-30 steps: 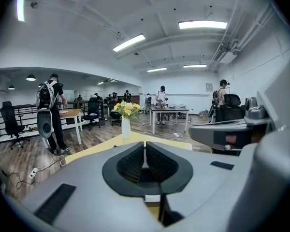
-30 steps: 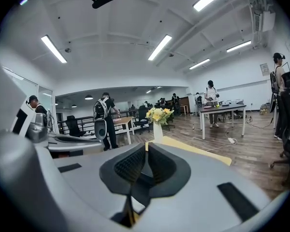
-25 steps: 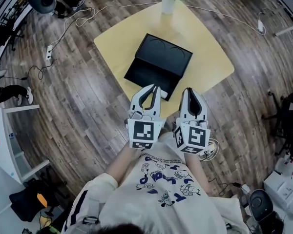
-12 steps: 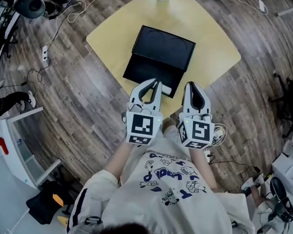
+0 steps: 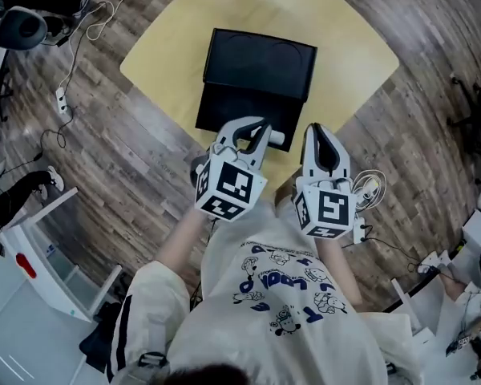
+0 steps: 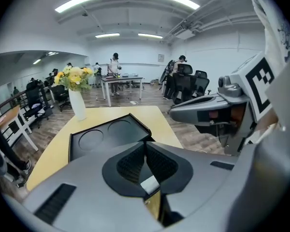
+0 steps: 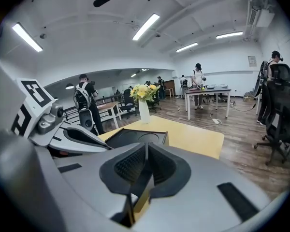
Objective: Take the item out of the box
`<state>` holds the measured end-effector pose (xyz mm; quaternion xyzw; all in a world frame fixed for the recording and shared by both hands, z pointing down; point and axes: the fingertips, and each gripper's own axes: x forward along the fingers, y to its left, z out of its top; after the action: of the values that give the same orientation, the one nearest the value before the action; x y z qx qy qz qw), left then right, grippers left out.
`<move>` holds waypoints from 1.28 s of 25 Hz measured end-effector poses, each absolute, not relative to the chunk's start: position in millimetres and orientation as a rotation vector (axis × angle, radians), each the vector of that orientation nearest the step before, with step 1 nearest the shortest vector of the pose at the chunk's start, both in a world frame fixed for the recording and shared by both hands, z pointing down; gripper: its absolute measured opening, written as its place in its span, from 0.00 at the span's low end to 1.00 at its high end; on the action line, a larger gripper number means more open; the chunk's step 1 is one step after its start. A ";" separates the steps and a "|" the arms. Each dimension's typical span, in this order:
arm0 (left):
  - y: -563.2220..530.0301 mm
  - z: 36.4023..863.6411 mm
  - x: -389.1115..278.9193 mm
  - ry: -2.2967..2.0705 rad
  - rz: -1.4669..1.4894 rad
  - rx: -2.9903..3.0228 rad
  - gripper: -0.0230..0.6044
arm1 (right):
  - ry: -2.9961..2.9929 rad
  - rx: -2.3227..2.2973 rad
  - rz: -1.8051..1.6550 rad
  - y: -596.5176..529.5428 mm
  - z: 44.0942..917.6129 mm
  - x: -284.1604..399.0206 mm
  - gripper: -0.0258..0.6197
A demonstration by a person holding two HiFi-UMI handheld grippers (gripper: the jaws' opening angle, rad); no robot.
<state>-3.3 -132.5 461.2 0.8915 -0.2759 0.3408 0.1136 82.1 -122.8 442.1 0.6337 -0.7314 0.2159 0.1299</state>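
A black box [image 5: 260, 54] lies open on the yellow table [image 5: 168, 38], and its upper part shows two round recesses. The left gripper view shows this box [image 6: 106, 134] just beyond the jaws, and the right gripper view shows the same box [image 7: 135, 138]. A small white item [image 5: 277, 138] lies at the box's near edge, beside the tip of my left gripper [image 5: 262, 125]. That gripper is shut with nothing between its jaws [image 6: 145, 145]. My right gripper [image 5: 317, 129] hovers next to it over the table's near corner, also shut and empty [image 7: 146, 146].
A white vase of yellow flowers [image 6: 77, 103] stands at the table's far edge. Cables [image 5: 80, 38] and a power strip [image 5: 62, 101] lie on the wooden floor to the left. A white shelf [image 5: 40, 255] stands at the lower left. Office chairs [image 7: 280, 115], desks and people fill the room behind.
The table and box have slid lower and nearer in the head view. My left gripper has tilted rightward toward the box's near edge. Both grippers stay shut, side by side.
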 end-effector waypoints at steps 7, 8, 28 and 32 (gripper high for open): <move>-131.7 483.1 3.6 -0.550 1.089 2.640 0.08 | -2.025 1.896 0.693 -110.9 459.3 86.1 0.10; -132.1 484.9 5.9 -0.520 1.100 2.649 0.08 | -2.010 1.901 0.703 -109.3 461.7 87.8 0.10; -90.2 547.5 6.9 0.335 1.514 2.550 0.23 | -1.879 1.976 0.793 -91.4 483.3 94.4 0.10; -84.5 558.1 6.3 0.505 1.584 2.474 0.26 | -1.856 1.987 0.818 -85.4 486.6 93.0 0.10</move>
<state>6.3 -84.5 558.1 0.8273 0.1689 0.5297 0.0806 93.0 -85.4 486.6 0.6916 -0.6464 0.2850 0.1505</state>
